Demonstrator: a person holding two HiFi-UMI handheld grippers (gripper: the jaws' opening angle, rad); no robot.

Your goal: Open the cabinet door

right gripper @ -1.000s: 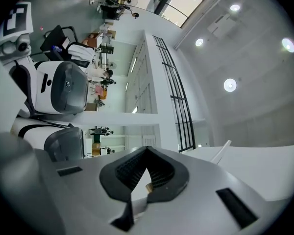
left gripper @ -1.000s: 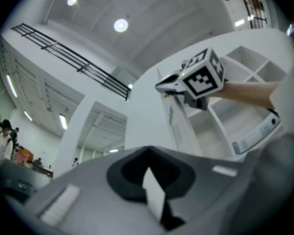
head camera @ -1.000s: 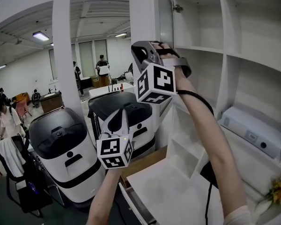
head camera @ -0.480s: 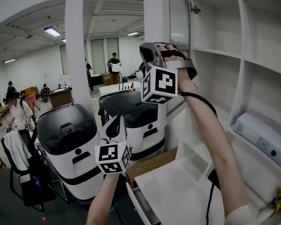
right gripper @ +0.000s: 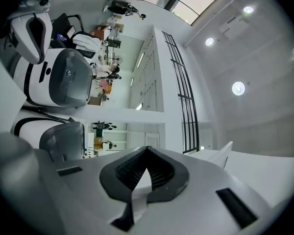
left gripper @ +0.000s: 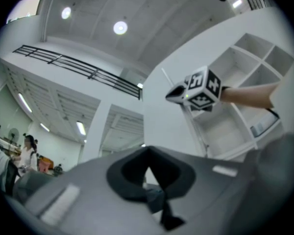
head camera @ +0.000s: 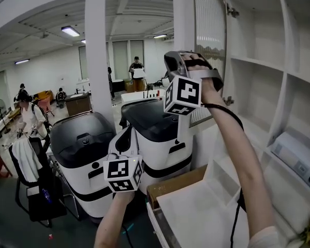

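1. Now, closest to you, your left tongs (head camera: 126, 133) hang low in the middle, clenched on nothing. Their tips point up toward the dark lid of a white machine (head camera: 155, 138), and they have no part in this job.
2. Under your right forearm (head camera: 237, 154) lies a white panel (head camera: 196, 211) with a brown edge. Mind your elbow and the black cable (head camera: 232, 223) there when you draw back.
3. Higher up, your right tongs (right gripper: 147, 153) are clenched too, and empty. They sit just beside the lower free edge of the cabinet door (head camera: 211, 45); whether they touch it I cannot tell.
4. That ribbed-glass door stands swung out from its hinge (head camera: 232, 12), nearly edge-on to you, with the shelves (head camera: 258, 66) behind it fully exposed. I judge the opening all but done, so you are at the tail of the swing.
5. For the next move, if you want it wider, nudge the free edge outward with the closed tips. Otherwise bring the right tongs back and down, clear of that edge.
6. Farther off, a white pillar (head camera: 95, 61) and a second machine (head camera: 80, 149) stand left of the door. The door's sweep looks free of them. The people in the room are well apart.
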